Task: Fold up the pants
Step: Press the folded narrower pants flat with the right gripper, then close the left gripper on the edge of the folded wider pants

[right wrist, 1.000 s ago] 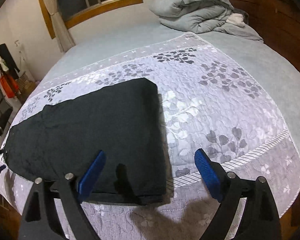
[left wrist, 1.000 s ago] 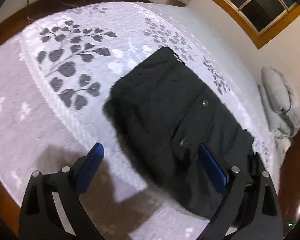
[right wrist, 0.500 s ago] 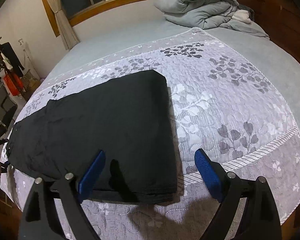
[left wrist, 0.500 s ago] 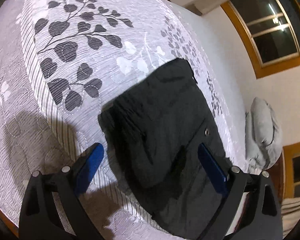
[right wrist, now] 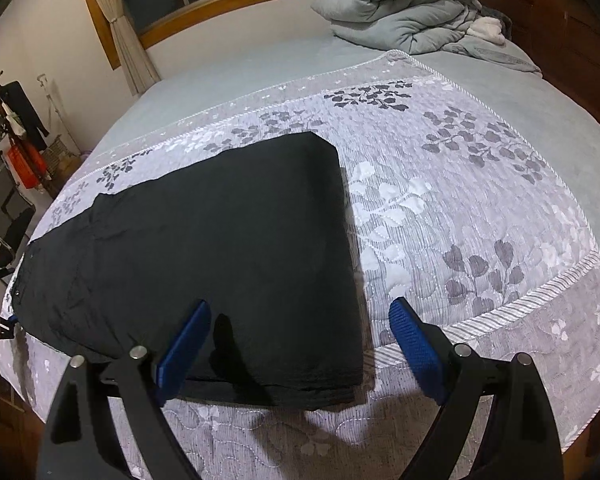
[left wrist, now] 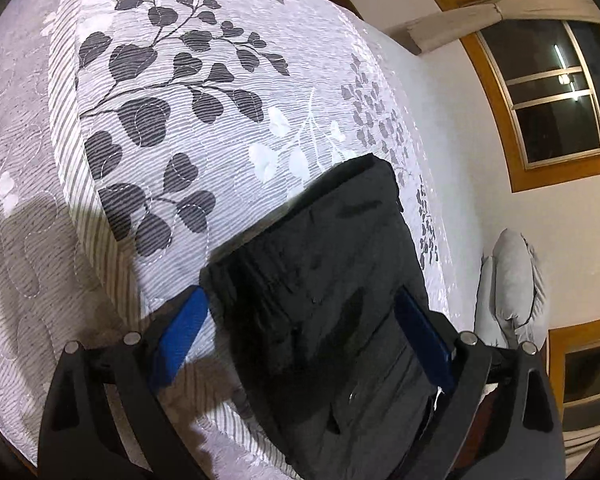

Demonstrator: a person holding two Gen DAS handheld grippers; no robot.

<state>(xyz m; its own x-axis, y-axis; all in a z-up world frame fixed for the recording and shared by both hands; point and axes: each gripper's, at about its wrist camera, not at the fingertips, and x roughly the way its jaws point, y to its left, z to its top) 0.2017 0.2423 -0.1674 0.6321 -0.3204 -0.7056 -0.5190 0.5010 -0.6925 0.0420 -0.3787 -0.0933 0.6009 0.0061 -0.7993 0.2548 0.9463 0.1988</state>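
Left wrist view showed the left gripper point(left wrist: 300, 336) with its fingers spread wide and holding nothing. The black pants point(left wrist: 324, 292) lay flat on the patterned bedspread point(left wrist: 172, 120), directly ahead of and beneath the fingers. Both blue pads point(left wrist: 180, 332) bracketed the near end of the garment, which carried a pocket and a snap button and was therefore judged to be the waist end. The long axis of the pants ran away from this gripper, toward the window side of the bed.

Right wrist view showed the right gripper point(right wrist: 296, 344) likewise with fingers spread and empty. The pants point(right wrist: 220, 240) appeared already folded once lengthwise, with a thick, squared end nearest this gripper. That end lay just ahead of the left-hand pad point(right wrist: 184, 340), offset to the left of the finger gap. From here, the long axis extended leftward across the bedspread point(right wrist: 480, 220) toward the far bed edge.

Each gripper was stationed at an opposite end of the garment. The next fold was judged to require bringing one end over the other along that axis. Neither end had been pinched.
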